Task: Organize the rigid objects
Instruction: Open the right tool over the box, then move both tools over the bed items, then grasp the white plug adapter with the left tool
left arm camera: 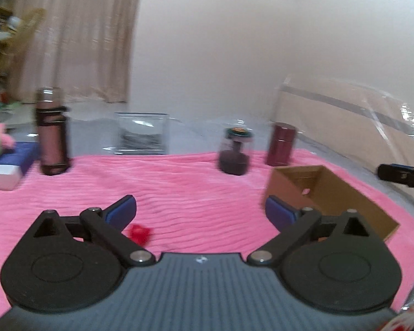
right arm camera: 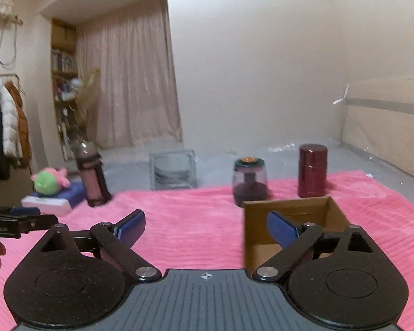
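Observation:
On the pink blanket [left arm camera: 179, 187] stand a pink bottle [left arm camera: 52, 138], a glass jar [left arm camera: 236, 151] with a green lid and a maroon canister [left arm camera: 281, 144]. An open cardboard box [left arm camera: 331, 193] lies front right, and a small red object [left arm camera: 139, 233] lies by the left finger. My left gripper [left arm camera: 200, 202] is open above the blanket with nothing between its fingers. My right gripper [right arm camera: 205, 218] is open and holds nothing; its right finger overlaps the cardboard box [right arm camera: 289, 209]. The bottle [right arm camera: 92, 176], jar [right arm camera: 249, 179] and canister [right arm camera: 312, 171] stand beyond it.
A clear square container [right arm camera: 174, 169] stands behind the blanket. A green and pink plush toy [right arm camera: 48, 182] rests on a blue and white box [right arm camera: 52, 200] at the left. Plastic-wrapped cardboard [left arm camera: 358, 127] lines the right wall. A curtain, shelves and hanging coats fill the far left.

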The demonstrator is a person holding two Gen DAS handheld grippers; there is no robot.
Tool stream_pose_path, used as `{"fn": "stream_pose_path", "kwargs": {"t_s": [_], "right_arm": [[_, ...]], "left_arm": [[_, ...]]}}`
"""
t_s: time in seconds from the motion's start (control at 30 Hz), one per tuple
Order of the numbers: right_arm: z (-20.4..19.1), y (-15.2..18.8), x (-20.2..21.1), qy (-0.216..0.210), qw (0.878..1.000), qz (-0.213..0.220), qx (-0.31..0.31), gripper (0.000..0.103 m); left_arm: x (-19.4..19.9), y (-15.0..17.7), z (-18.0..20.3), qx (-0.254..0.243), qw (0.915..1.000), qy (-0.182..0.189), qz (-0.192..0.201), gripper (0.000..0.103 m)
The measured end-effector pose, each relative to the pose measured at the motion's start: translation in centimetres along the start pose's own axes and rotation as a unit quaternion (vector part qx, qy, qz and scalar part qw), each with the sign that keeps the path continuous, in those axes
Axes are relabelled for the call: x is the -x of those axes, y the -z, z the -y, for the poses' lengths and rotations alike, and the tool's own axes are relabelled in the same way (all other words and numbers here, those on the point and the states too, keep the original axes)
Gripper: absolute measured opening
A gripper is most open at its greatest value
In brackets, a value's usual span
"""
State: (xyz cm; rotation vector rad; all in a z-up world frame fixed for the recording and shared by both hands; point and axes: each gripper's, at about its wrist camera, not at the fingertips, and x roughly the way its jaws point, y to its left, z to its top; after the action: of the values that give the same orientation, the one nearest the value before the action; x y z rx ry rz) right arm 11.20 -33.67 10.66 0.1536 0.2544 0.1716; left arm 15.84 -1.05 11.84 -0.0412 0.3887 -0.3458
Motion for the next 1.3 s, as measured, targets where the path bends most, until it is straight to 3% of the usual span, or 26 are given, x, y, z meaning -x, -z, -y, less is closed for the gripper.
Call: {"fn": "stream_pose_path", "kwargs": {"t_s": [0.17,0.37,0.53,0.73,1.07,1.3], "right_arm": [[-3.6,1.9,1.4,-0.015,0.999,0.029,0.01,0.095],[-6.9,4.8,1.1,-0.028,0.999,0.007,0.016,0.096],[-8.4,7.0,-0.4,-0.035,0.999,-0.019,0.031,0.096],[-8.7,9.5,-2.8,-0.038,0.998,-0.053,0.027,0.096],[-8.3,12.3,-6.7,-0.044,0.994,-0.102,0.019,0.095],[-8.6,14.1,-9.6,-0.036,0.989,-0.142,0.02,0.081]], "left_arm": [[4.1,2.6,-2.5,0.014,0.9991,-0.033,0.023,0.098],[6.2,6.1,-4.8,0.049,0.9961,-0.07,0.022,0.098],[6.1,8.8,-4.9,0.019,0.9955,-0.092,0.008,0.098],[4.3,11.2,-4.4,0.012,0.9953,-0.091,-0.033,0.098],[-0.7,13.9,-5.5,0.049,0.9889,-0.098,-0.1,0.094],[-4.4,14.7,-5.3,0.053,0.9858,-0.09,-0.132,0.09]]}}
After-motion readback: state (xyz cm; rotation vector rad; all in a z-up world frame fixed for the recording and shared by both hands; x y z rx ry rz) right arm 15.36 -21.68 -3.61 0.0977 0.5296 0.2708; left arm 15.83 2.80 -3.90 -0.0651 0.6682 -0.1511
